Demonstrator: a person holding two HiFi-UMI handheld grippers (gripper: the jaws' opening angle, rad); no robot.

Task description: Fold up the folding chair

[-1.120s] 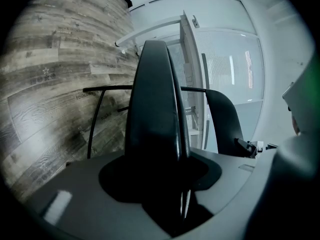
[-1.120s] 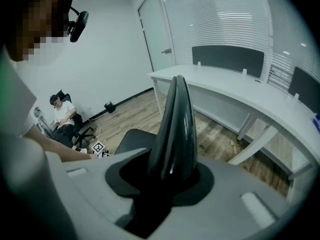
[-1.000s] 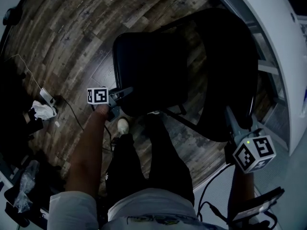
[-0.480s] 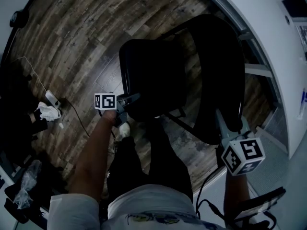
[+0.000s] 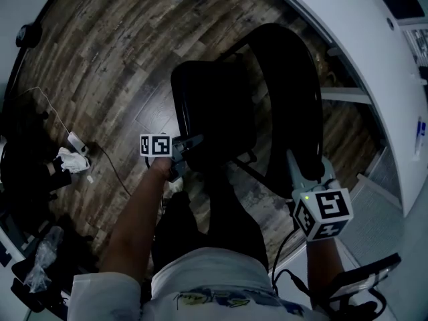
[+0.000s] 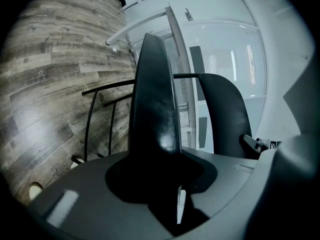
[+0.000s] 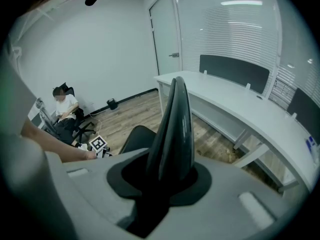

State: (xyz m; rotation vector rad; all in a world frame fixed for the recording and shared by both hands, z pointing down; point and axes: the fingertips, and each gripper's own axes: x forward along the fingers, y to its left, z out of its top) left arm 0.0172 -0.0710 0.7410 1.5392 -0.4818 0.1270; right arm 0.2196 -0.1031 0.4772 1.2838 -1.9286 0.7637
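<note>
Floor (image 5: 100,59), seemingly wood planks, under chair (image 5: 221,105) beside desk (image 5: 374,65)

The folding chair (image 5: 227,105) is black all over: seat, back and thin frame. The floor (image 5: 100,59) has grey-brown wood-grain planks in mixed light and dark streaks. The curved desk (image 5: 361,52) is plain white. The person's trousers (image 5: 221,219) are black and the shirt (image 5: 207,273) is white. A white cloth (image 5: 70,159) lies on the floor.

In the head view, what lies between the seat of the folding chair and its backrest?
Only a narrow gap: wooden floor shows between seat and backrest. The left gripper view shows a thin black frame bar crossing it.
</note>
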